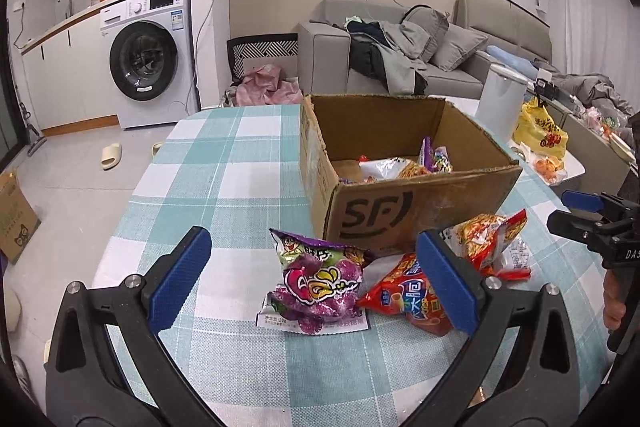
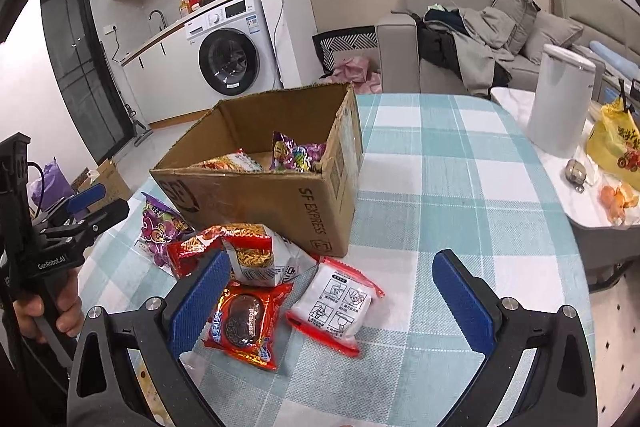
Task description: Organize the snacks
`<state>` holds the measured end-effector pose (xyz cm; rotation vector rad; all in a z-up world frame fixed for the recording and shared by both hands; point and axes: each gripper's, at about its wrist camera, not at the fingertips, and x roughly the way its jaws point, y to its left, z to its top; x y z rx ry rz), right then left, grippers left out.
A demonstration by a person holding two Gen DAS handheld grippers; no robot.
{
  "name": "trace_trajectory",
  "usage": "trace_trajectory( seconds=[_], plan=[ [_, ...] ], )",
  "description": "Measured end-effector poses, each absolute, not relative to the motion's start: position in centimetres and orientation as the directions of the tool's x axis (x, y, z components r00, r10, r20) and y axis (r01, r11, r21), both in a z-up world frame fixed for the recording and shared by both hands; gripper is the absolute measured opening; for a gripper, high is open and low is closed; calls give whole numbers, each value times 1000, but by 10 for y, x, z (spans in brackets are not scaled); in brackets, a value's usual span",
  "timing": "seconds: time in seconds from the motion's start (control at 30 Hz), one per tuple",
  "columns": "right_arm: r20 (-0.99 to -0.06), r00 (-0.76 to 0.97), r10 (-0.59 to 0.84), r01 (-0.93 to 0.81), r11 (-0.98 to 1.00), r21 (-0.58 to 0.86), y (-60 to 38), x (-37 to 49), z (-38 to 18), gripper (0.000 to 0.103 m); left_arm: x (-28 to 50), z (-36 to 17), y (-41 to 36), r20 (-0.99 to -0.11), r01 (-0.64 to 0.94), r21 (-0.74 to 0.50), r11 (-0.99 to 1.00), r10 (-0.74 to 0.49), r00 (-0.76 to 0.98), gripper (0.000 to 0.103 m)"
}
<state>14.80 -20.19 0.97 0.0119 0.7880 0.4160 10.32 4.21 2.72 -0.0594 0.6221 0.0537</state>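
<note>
An open cardboard box (image 1: 424,211) (image 2: 256,195) stands on the checked table with several snack packets inside. In front of it lie loose packets: a purple one (image 1: 320,283) (image 2: 158,227), a red one (image 1: 404,297), a noodle packet (image 1: 490,239) (image 2: 256,255), a red cookie packet (image 2: 246,323) and a white and red packet (image 2: 338,307). My left gripper (image 1: 316,283) is open, its fingers either side of the purple and red packets. My right gripper (image 2: 332,303) is open around the cookie packet and the white packet. Neither holds anything.
A white kettle (image 2: 560,99) and a yellow bag (image 2: 616,143) stand on a side table to the right. A hand (image 2: 44,311) holds the left gripper's handle. A sofa (image 1: 400,47) with clothes and a washing machine (image 1: 148,59) lie beyond the table (image 2: 460,187).
</note>
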Motion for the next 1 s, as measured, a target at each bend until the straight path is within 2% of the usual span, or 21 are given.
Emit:
trace_trajectory(
  seconds=[1.0],
  plan=[
    [-798,520,305,-301,940,163,-198,177,-46,103,142,-29,61,-693,-114,-47,992,50,719,102]
  ],
)
